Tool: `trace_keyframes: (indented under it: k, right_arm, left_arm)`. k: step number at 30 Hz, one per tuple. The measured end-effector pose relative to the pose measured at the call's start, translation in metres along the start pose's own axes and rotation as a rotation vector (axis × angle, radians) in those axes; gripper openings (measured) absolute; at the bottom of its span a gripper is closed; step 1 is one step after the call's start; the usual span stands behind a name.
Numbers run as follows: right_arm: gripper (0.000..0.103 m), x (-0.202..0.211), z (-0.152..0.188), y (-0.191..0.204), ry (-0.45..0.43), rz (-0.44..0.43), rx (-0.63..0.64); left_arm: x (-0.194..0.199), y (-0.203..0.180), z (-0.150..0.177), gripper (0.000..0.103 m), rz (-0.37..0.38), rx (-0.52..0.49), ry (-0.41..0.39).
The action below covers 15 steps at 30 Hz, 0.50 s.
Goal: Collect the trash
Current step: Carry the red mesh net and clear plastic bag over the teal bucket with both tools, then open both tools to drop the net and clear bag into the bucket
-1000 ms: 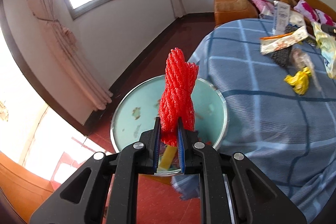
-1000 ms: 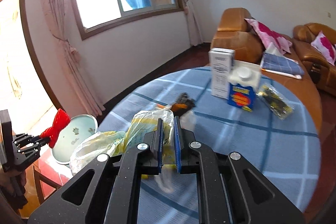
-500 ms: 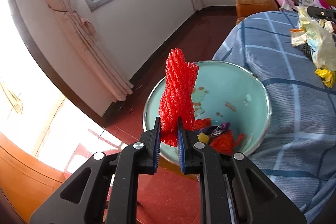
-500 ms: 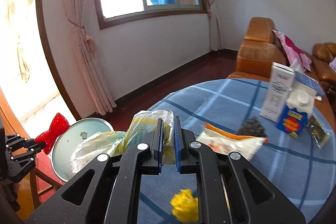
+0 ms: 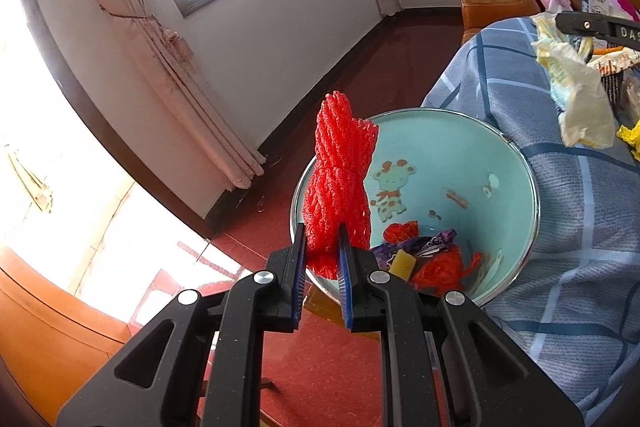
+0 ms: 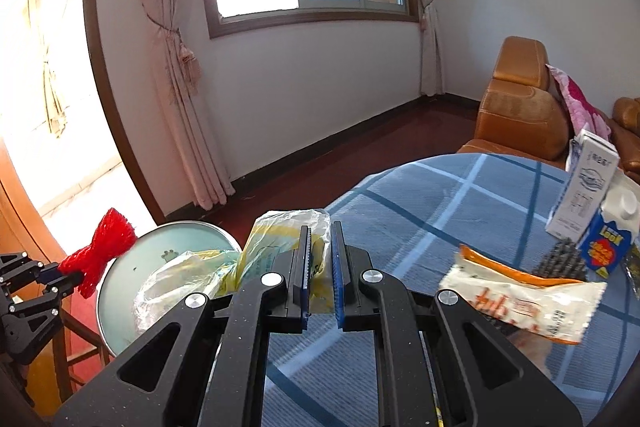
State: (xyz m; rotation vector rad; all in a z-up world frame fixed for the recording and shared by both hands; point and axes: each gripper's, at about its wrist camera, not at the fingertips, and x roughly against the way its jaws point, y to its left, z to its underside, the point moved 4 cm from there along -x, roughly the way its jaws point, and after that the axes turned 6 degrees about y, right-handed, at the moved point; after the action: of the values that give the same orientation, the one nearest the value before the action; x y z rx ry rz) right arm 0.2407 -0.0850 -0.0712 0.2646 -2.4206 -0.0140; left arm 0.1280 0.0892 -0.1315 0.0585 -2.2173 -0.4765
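My left gripper (image 5: 322,263) is shut on a red foam net (image 5: 340,179) and holds it upright over the near left rim of a teal basin (image 5: 460,163) that holds several bits of trash. My right gripper (image 6: 320,275) is shut on a crumpled clear and yellow plastic bag (image 6: 224,267), held over the table edge beside the basin (image 6: 120,307). The left gripper with the red net (image 6: 100,247) shows at the far left of the right wrist view. The right gripper's bag (image 5: 576,95) shows at the right of the left wrist view.
A round table with a blue checked cloth (image 6: 440,195) carries a white and orange wrapper (image 6: 520,303), a white carton (image 6: 584,187), a blue carton (image 6: 612,235) and a dark mesh item (image 6: 560,263). A brown sofa (image 6: 520,107) stands behind. The basin rests on a wooden stool (image 6: 76,347).
Both grippers have moved left toward the basin. The basin now fills more of the left wrist view, and the bag hangs closer to it.
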Motion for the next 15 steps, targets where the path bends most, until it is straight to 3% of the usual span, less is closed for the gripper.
trace_keyframes:
  k: [6,9,10,11,12,15]
  right_arm:
    - [0.01,-0.011,-0.004,0.014,0.009,0.0,0.022]
    - [0.013,-0.022,-0.003,0.023,0.031,-0.017,0.018]
    - [0.022,-0.026,-0.002,0.027,0.034,-0.028,0.01]
    - [0.045,-0.029,-0.001,0.031,0.04,-0.039,0.01]
    - [0.055,-0.033,0.0,0.035,0.05,-0.049,0.014]
    - [0.057,-0.033,0.007,0.041,0.067,-0.04,0.033]
  left_arm:
    - [0.001,0.0,-0.001,0.015,0.008,0.01,-0.003]
    - [0.0,-0.005,-0.001,0.025,0.014,0.022,-0.009]
    - [0.0,-0.005,-0.001,0.044,0.009,0.025,-0.011]
    - [0.001,-0.005,-0.001,0.051,0.008,0.029,-0.015]
    - [0.002,-0.005,0.0,0.051,0.009,0.032,-0.019]
    - [0.003,-0.002,-0.001,0.057,-0.002,0.045,-0.022]
